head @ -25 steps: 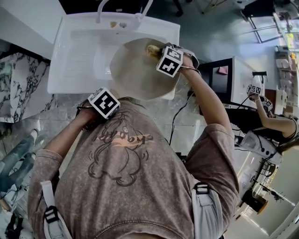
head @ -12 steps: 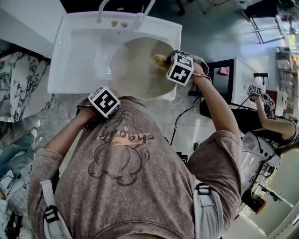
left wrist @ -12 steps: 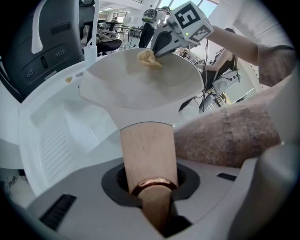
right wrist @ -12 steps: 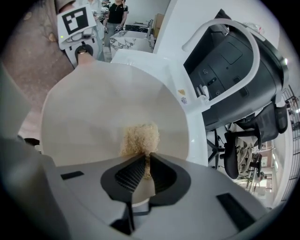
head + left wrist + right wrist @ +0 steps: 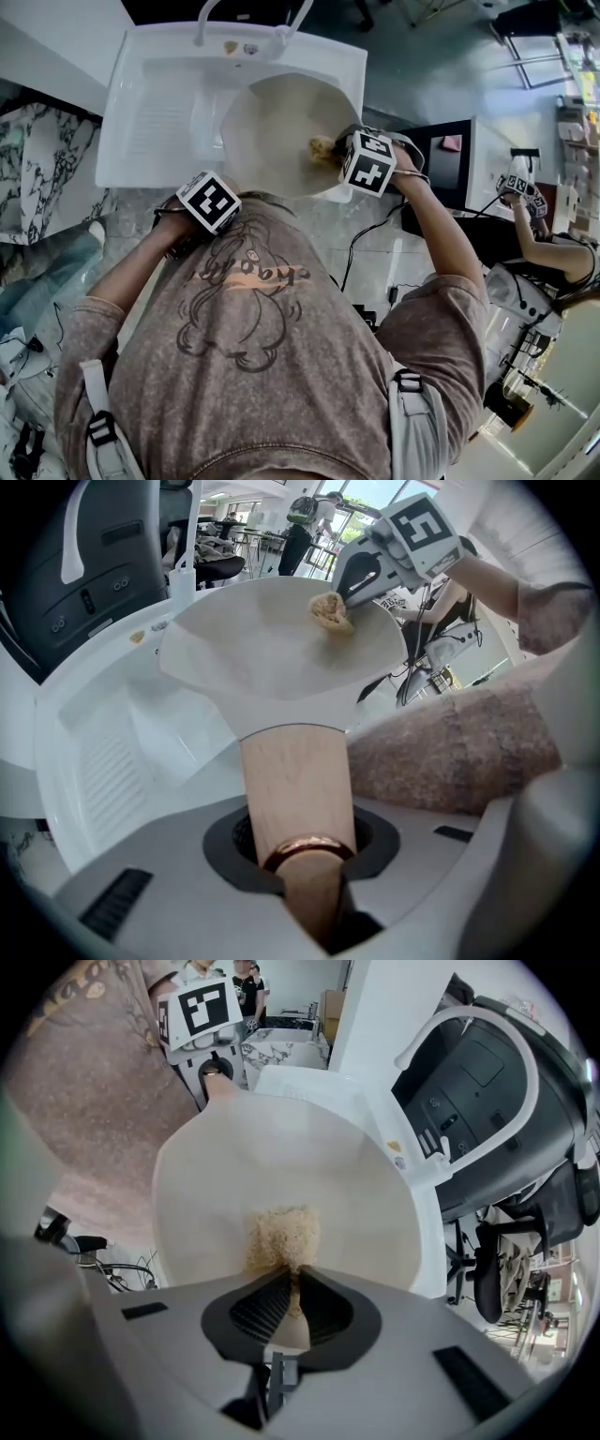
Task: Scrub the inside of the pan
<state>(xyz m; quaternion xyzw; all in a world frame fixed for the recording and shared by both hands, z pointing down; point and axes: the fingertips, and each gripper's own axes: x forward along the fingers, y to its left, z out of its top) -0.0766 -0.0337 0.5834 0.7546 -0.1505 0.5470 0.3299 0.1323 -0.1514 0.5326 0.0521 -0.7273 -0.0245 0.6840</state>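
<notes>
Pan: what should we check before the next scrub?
1. Left gripper has the handle: ok, jaws shut on it.
2. Right gripper has the scrubber: ok, jaws shut on it.
3. Scrubber touches the inside of the pan: ok, it presses on the inner surface.
4. Pan is over the sink: ok, held tilted above it.
5. Any dirt left inside: cannot tell, the surface looks plain and pale.
</notes>
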